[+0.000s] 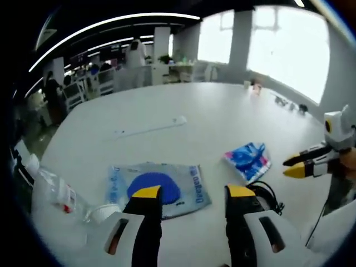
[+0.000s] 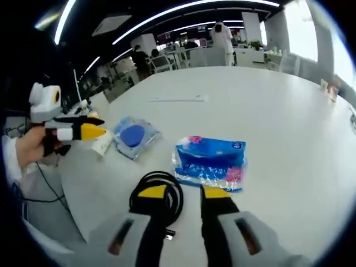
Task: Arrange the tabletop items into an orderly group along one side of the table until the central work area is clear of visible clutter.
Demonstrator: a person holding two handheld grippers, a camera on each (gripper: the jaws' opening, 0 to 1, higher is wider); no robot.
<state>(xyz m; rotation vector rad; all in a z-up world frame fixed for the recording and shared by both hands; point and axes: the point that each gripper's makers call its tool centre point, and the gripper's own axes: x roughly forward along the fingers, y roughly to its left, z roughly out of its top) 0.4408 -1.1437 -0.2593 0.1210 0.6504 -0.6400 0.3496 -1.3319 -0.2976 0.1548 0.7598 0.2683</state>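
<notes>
Left gripper [image 1: 189, 194]: black-and-white tool with yellow tips, jaws spread apart and holding nothing, poised above the near edge of the white round counter [image 1: 183, 105]; it also shows at the left of the right gripper view [image 2: 97, 132], held in a person's hand [image 2: 33, 147], where its jaws look close together
Right gripper [image 2: 184, 193]: same build, jaws parted and holding nothing, poised just above the coiled black cable [image 2: 158, 194]; it enters the left gripper view from the right [image 1: 292, 167]
Clear flat pouch with a blue disc inside [image 1: 158, 186]: lies flat on the counter, directly ahead of the left jaw; in the right gripper view [image 2: 133, 136] it sits left of centre
Blue-and-pink plastic packet [image 2: 211, 161]: lies flat, just beyond the right jaws and beside the cable; in the left gripper view [image 1: 249, 161] it sits between the two grippers
Coiled black cable, left gripper view [image 1: 267, 194]: partly hidden behind the left gripper's right jaw
Clear plastic bottle with a red-and-white label [image 1: 58, 192]: lies on its side at the counter edge, left of the pouch
Long thin white strip [image 1: 153, 127]: lies flat, further in towards the centre, well apart from the other items
Small items at the far rim [image 1: 289, 103]: too small to identify
Surroundings: open office with chairs, ceiling light strips, bright windows, people standing in the background
</notes>
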